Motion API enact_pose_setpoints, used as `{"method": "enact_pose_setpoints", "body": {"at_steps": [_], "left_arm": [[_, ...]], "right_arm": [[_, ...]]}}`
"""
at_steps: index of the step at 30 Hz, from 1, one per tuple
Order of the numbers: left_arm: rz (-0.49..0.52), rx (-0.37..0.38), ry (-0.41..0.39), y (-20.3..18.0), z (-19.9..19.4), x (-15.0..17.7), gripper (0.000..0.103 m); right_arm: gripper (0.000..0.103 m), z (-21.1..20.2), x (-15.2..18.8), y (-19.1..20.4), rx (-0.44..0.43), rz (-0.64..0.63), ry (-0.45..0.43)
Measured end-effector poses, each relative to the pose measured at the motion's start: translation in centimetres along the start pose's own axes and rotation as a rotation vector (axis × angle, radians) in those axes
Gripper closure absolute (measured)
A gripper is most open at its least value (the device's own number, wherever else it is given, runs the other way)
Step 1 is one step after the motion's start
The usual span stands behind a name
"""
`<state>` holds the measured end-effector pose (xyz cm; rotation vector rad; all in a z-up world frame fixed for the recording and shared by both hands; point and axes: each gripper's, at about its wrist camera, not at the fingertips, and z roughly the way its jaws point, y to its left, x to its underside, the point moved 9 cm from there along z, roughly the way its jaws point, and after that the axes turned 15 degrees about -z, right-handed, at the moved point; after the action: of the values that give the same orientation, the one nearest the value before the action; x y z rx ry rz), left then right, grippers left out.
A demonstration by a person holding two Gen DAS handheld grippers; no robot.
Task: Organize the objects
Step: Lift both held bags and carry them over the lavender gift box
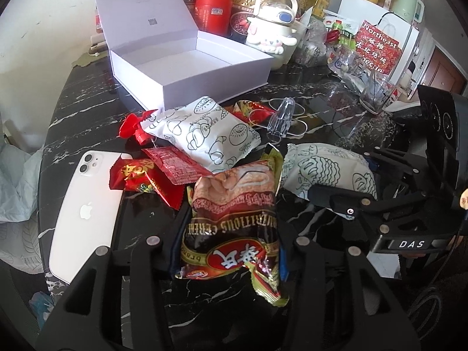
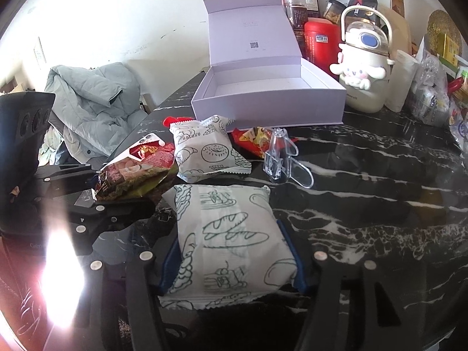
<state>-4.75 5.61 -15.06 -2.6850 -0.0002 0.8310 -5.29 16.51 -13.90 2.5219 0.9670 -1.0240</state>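
Observation:
My left gripper (image 1: 231, 251) is shut on a brown cereal packet (image 1: 234, 219), held a little above the black marble table (image 1: 87, 105); it also shows in the right wrist view (image 2: 131, 178). My right gripper (image 2: 234, 260) is shut on a white bread packet with green drawings (image 2: 231, 242), which the left wrist view shows at the right (image 1: 324, 169). An open, empty white box (image 1: 190, 67) stands at the back (image 2: 263, 99). A second white bread packet (image 1: 204, 128) (image 2: 204, 152) and red snack packets (image 1: 152, 175) lie before it.
A white phone (image 1: 84, 213) lies at the table's left edge. A clear plastic piece (image 2: 278, 158) lies in the middle. A cartoon-dog bottle (image 2: 362, 70), red canister (image 1: 210, 11), jars and bags crowd the back. A grey jacket (image 2: 90, 108) lies off the left.

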Motion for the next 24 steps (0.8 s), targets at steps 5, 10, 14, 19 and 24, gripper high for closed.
{"method": "enact_pose_setpoints", "body": {"at_steps": [5,10,14,19,24], "left_arm": [[-0.005,-0.009,-0.018,0.1,-0.8,-0.3,0.057],[-0.010,-0.039,-0.044,0.3,-1.9,-1.2,0.057],[-0.005,-0.056,-0.082,0.2,-3.1,-2.0,0.057],[0.010,-0.056,-0.124,-0.8,-4.6,-2.7,0.057],[0.021,-0.049,-0.148,-1.7,-5.6,-3.5,0.057]], "right_arm": [[0.041,-1.1,-0.6,0.4,0.010,-0.024,-0.015],[0.041,-2.5,-1.4,0.8,0.020,-0.050,-0.037],[0.042,-3.6,-2.0,0.8,0.038,-0.067,-0.052],[0.042,-5.4,-2.7,1.0,0.046,-0.080,-0.083],[0.042,-6.9,-3.4,0.6,0.076,-0.084,-0.101]]}}
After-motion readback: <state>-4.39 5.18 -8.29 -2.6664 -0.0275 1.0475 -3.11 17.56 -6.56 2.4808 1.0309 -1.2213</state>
